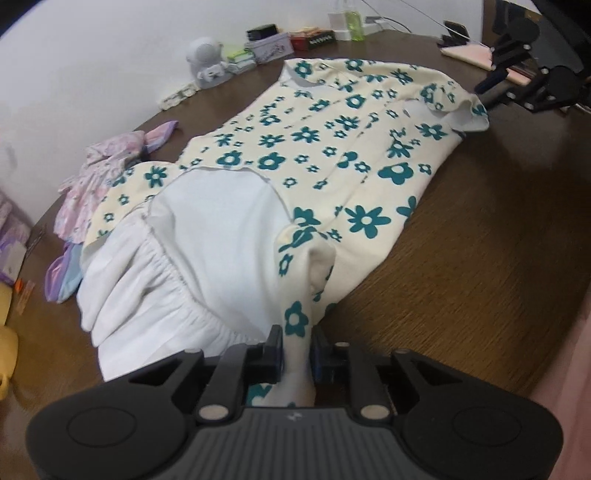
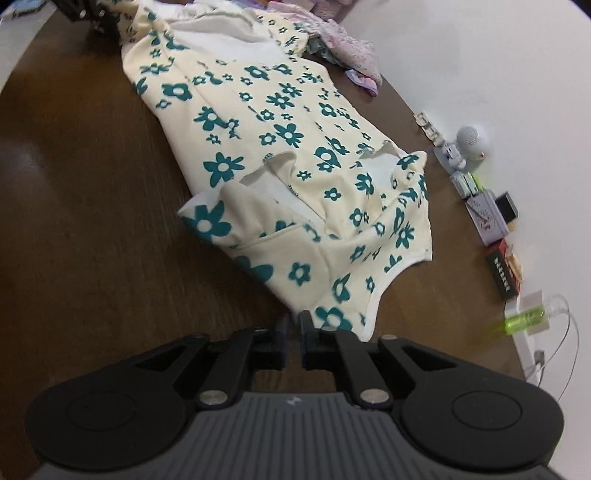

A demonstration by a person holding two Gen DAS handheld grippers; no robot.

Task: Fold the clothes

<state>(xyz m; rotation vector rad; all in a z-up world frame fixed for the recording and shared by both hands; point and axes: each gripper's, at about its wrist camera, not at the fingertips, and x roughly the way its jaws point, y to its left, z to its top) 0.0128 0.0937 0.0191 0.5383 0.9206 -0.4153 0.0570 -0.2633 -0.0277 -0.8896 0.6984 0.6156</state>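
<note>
Spread lengthwise over the dark wooden tabletop [image 1: 480,240]: cream dress [image 1: 332,155] with teal flower print, white lining turned out at the hem end. Hem end near the left gripper [image 1: 297,343], neck end far from it, close to the right gripper [image 2: 293,332].

Left gripper: jaws pressed onto a raised ridge of the dress cloth, fabric passing between them and lifted a little above the tabletop. In the right wrist view, the same gripper seen only as a dark shape at the far top left, at the edge of the dress.

Right gripper: jaws nearly together, a narrow gap between. Corner of the dress shoulder touching the tips or just beside; pinching or not, cannot tell. In the left wrist view, its black frame at the far right end of the dress.

Beside the dress, toward the wall: pile of pink and purple clothes [image 1: 107,177]. Along the wall: small white figurine [image 1: 207,61], tin box [image 1: 267,48], red box [image 1: 314,38], bottle with green liquid [image 1: 355,22], white cable [image 2: 565,354].
</note>
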